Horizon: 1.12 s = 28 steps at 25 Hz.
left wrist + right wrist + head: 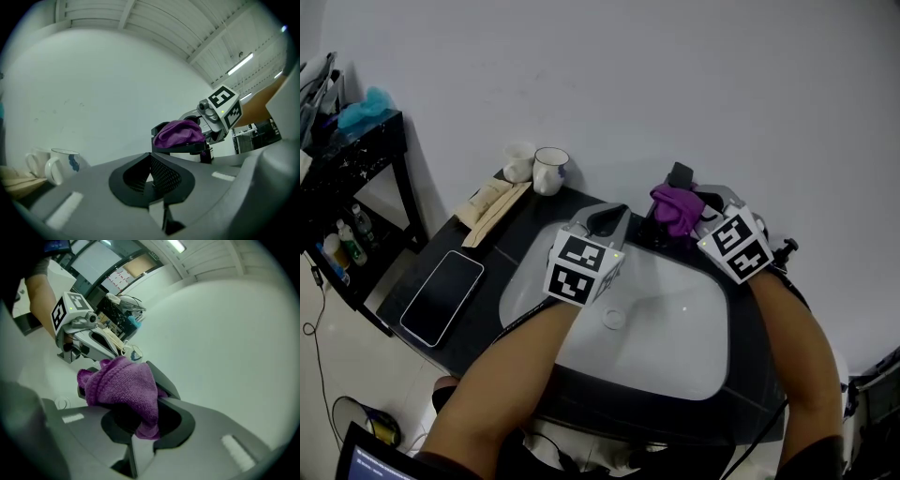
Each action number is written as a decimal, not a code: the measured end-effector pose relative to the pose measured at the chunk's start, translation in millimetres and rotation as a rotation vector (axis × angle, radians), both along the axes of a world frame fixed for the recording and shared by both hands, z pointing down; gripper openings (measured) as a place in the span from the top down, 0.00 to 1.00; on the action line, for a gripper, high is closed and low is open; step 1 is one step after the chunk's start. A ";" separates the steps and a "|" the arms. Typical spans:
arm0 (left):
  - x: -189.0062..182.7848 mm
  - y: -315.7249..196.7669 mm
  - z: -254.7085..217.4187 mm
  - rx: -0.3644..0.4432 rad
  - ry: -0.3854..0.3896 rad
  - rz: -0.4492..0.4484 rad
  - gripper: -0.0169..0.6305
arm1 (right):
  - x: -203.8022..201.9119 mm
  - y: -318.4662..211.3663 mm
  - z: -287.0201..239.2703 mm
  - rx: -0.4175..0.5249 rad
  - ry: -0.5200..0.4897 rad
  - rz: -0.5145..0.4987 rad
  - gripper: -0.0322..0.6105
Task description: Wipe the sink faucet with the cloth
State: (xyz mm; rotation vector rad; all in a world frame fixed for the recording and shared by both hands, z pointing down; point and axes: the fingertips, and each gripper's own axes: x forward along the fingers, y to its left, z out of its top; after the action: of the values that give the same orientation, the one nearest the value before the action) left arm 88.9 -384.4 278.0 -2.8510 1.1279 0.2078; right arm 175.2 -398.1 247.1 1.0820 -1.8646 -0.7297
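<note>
The black faucet (677, 177) stands at the back rim of the white sink (675, 347). A purple cloth (676, 207) is draped over the faucet's top, and my right gripper (700, 214) is shut on it from the right. In the right gripper view the cloth (123, 384) bunches between the jaws, hiding most of the faucet (162, 377). My left gripper (608, 218) hovers over the basin's back left, jaws shut with nothing between them, pointing at the faucet. From the left gripper view the cloth (178, 132) sits on the faucet (183, 148) just beyond the left gripper (150, 181).
On the black counter (497, 272) to the left lie a phone (442, 296) and wooden sticks on a packet (493, 207), with two mugs (549, 170) by the wall. A black shelf (349, 178) with bottles stands far left. The drain (613, 319) is mid-basin.
</note>
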 end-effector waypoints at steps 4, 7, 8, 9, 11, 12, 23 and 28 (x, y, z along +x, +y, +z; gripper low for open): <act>-2.3 -2.3 2.4 -0.014 0.003 -0.006 0.95 | -4.2 8.9 6.8 0.007 0.062 -0.023 0.86; -2.5 -1.9 4.2 -0.015 -0.018 -0.013 0.95 | -7.6 18.8 9.1 -0.014 0.082 -0.036 0.86; -2.1 -1.8 4.6 -0.015 -0.024 -0.014 0.95 | -9.1 22.8 9.8 -0.018 0.094 -0.044 0.86; -1.2 -1.4 5.0 -0.013 -0.031 -0.015 0.95 | -10.5 27.0 10.5 -0.021 0.105 -0.052 0.86; 0.3 0.1 6.0 -0.008 -0.047 -0.015 0.95 | -13.1 34.6 11.4 -0.022 0.118 -0.063 0.86; 0.6 1.0 6.6 -0.005 -0.054 -0.015 0.95 | -14.2 37.8 11.8 -0.022 0.122 -0.066 0.86; -3.0 15.9 4.2 0.004 -0.058 -0.010 0.95 | -21.8 66.4 15.0 -0.025 0.123 -0.082 0.86; -7.9 15.1 4.8 -0.006 -0.047 -0.021 0.95 | -27.9 92.3 15.5 -0.013 0.066 -0.121 0.86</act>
State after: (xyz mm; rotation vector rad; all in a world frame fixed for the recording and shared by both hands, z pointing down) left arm 81.0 -369.3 282.7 -2.8315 1.1513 0.1357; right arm 147.3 -305.8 262.6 0.9319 -1.8880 -0.8114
